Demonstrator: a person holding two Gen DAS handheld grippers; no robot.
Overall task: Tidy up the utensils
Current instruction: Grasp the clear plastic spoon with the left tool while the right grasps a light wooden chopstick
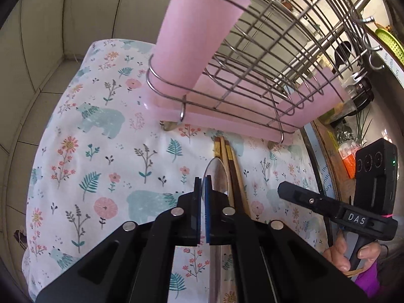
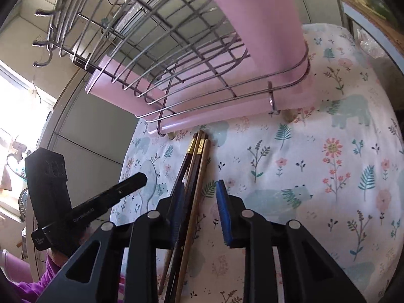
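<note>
I am looking at a home kitchen. A wire dish rack [image 1: 265, 58] with a pink cup [image 1: 194, 32] stands on a floral cloth [image 1: 88, 151], tiled walls behind.

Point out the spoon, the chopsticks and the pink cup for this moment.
spoon [image 1: 219, 176], left wrist view, on the bowl
chopsticks [image 2: 194, 176], right wrist view, on the shafts ahead of the fingers
pink cup [image 1: 199, 32], left wrist view, on its side wall

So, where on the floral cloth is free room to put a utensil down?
The floral cloth is bare between the wall tiles and the spoon, in front of the pink rack tray. It is crowded where spoon and chopsticks lie together below the dish rack.
</note>
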